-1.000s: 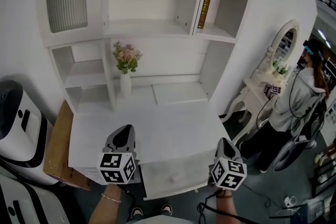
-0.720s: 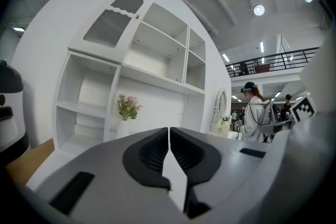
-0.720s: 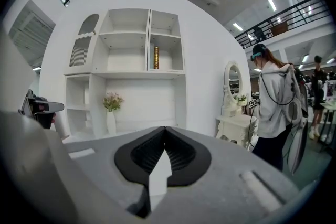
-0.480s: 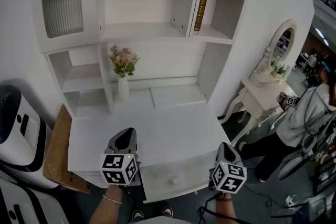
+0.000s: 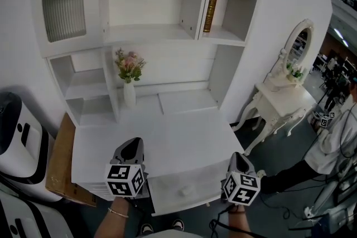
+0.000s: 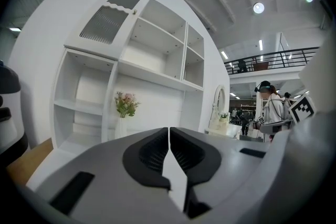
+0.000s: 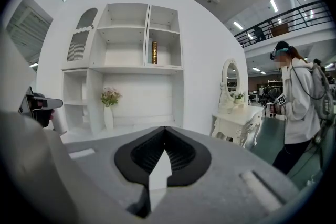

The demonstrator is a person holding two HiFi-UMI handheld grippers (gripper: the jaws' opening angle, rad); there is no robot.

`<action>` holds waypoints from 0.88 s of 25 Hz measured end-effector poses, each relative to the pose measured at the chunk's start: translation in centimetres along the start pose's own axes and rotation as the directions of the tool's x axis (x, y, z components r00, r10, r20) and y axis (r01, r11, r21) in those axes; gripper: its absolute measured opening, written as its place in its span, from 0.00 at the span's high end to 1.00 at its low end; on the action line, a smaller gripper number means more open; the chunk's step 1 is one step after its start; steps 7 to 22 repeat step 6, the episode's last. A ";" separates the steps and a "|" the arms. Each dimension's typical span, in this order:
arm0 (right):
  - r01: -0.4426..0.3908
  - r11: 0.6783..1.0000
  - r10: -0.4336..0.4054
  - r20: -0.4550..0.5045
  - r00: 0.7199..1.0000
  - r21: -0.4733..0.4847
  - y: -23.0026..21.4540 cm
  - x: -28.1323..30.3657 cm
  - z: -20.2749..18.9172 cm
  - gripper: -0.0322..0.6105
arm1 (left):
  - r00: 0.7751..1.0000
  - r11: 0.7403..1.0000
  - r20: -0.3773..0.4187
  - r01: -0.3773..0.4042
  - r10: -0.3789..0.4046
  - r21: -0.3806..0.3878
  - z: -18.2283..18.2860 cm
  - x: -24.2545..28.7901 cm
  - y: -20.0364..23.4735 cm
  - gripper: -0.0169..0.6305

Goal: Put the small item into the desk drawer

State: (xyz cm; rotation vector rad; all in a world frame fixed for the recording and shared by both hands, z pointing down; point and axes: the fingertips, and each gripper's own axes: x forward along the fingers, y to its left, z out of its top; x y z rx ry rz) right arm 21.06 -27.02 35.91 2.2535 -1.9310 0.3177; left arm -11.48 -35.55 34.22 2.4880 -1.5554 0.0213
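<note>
Only the bystander [image 5: 340, 139] has moved in the last second: left tool [image 5: 132, 146] and right tool [image 5: 237, 156] hover with jaws together, empty, over the seemingly shut drawer [image 5: 181, 189], and no small item shows on the tabletop [image 5: 167, 134], so it may be inside or elsewhere.

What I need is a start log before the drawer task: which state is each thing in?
Left grey two-jaw tool: shut, empty.
Right grey two-jaw tool: shut, empty.
White desk drawer with knob: shut.
White ribbed-glass cabinet door: shut.
White vase of pink flowers: upright.
Brown book with gilt spine: upright on its shelf.
</note>
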 end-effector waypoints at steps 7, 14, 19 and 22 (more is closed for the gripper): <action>-0.007 1.000 0.007 0.003 1.000 0.001 -0.1 0.0 0.0 0.94 | 1.000 1.000 -0.002 -0.005 0.005 0.001 -0.3 0.0 -0.2 0.95; -0.007 1.000 0.007 0.003 1.000 0.001 -0.1 0.0 0.0 0.94 | 1.000 1.000 -0.002 -0.005 0.005 0.001 -0.3 0.0 -0.2 0.95; -0.007 1.000 0.007 0.003 1.000 0.001 -0.1 0.0 0.0 0.94 | 1.000 1.000 -0.002 -0.005 0.005 0.001 -0.3 0.0 -0.2 0.95; -0.007 1.000 0.007 0.003 1.000 0.001 -0.1 0.0 0.0 0.94 | 1.000 1.000 -0.002 -0.005 0.005 0.001 -0.3 0.0 -0.2 0.95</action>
